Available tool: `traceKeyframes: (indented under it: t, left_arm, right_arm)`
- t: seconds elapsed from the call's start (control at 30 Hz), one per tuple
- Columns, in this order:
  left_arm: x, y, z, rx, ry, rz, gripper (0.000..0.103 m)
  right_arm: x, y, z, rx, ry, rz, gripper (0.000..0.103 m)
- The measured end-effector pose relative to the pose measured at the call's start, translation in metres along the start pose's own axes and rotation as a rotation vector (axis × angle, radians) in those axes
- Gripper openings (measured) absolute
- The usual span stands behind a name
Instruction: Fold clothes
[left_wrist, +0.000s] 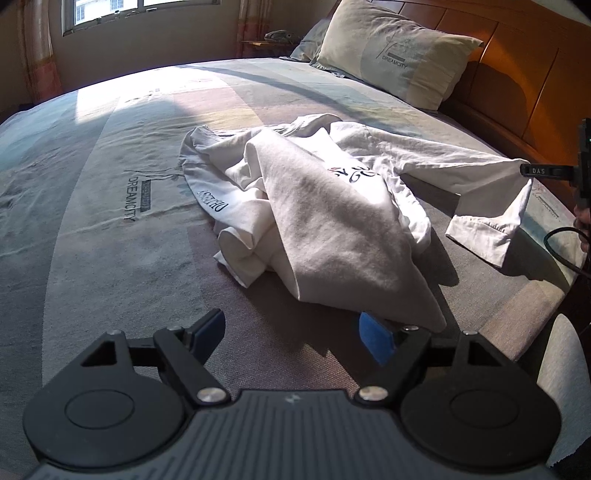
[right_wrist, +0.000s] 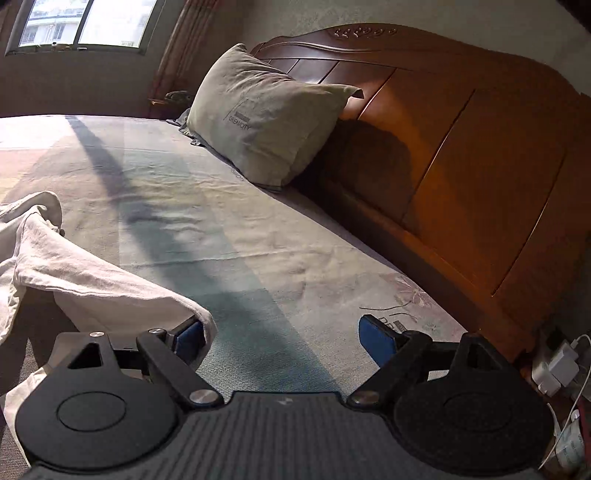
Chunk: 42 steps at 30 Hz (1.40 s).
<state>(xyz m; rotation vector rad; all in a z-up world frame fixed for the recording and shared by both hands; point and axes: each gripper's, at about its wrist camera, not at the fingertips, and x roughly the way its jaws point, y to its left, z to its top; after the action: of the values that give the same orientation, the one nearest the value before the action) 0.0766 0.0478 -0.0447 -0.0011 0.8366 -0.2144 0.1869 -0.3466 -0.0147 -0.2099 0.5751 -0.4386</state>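
The white shirt (left_wrist: 314, 199) lies crumpled on the bed (left_wrist: 110, 184), nearer the headboard side than the window side, with dark lettering showing on its folds. One long sleeve (left_wrist: 480, 173) stretches toward the bed's right edge, its cuff (left_wrist: 484, 236) hanging in the air — the sleeve's end is draped on a finger of the right gripper (left_wrist: 543, 171), which enters the left wrist view from the right edge. A person's hand (left_wrist: 583, 225) shows just below it, beside a dark cable (left_wrist: 561, 251).

The left gripper (left_wrist: 291, 332) sits low over the bedsheet near the bed's front edge, its jaws spread wide and empty; a fold of the shirt lies over its right blue pad (left_wrist: 376, 339).

In the right wrist view the right gripper (right_wrist: 280, 332) also stands wide apart, pinching nothing — the sleeve (right_wrist: 110, 288) lies draped over its left finger, covering part of the blue pad (right_wrist: 188, 339), while the right pad (right_wrist: 376, 339) is bare above the sheet.

A pillow (right_wrist: 266, 118) leans against the wooden headboard (right_wrist: 461, 147) at the bed's far corner. White chargers (right_wrist: 557, 365) sit beyond the bed's right edge.
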Motion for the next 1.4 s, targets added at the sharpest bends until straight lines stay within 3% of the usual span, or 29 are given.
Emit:
traceKeyframes:
  t: [0.2,0.3,0.37,0.47,0.63,0.77,0.9,1.07,1.2,1.4]
  left_arm:
    - [0.006,-0.003,0.000,0.016,0.022,0.012,0.080]
    - [0.007,-0.004,0.000,0.026,0.027,0.018,0.080]
    - [0.007,-0.004,0.002,0.029,0.023,0.019,0.080]
    - [0.009,-0.004,0.002,0.019,0.028,0.016,0.080]
    - [0.013,-0.009,0.001,0.039,0.049,0.017,0.080]
    - [0.014,-0.012,0.002,0.054,0.066,0.005,0.080]
    - [0.016,-0.023,0.009,0.129,0.119,-0.074,0.080]
    - [0.006,-0.049,0.025,0.255,0.121,-0.204,0.082]
    - [-0.002,-0.069,0.037,0.329,0.093,-0.265,0.084]
    - [-0.004,-0.087,0.044,0.368,0.060,-0.317,0.085]
  right_arm:
    - [0.009,-0.007,-0.001,0.025,0.032,0.099,0.091]
    - [0.015,0.001,-0.014,0.012,0.061,0.098,0.091]
    - [0.026,-0.003,-0.018,0.070,0.124,0.138,0.091]
    - [0.048,-0.015,-0.029,0.216,0.236,0.264,0.091]
    - [0.073,-0.024,-0.040,0.314,0.282,0.246,0.091]
    - [0.080,-0.023,-0.034,0.204,0.247,0.127,0.091]
    - [0.082,-0.021,-0.016,0.039,0.195,0.064,0.091]
    - [0.081,-0.026,0.011,-0.123,0.098,-0.007,0.091]
    - [0.075,-0.027,0.032,-0.245,-0.002,-0.086,0.091]
    - [0.046,-0.023,0.060,-0.369,-0.225,-0.233,0.095]
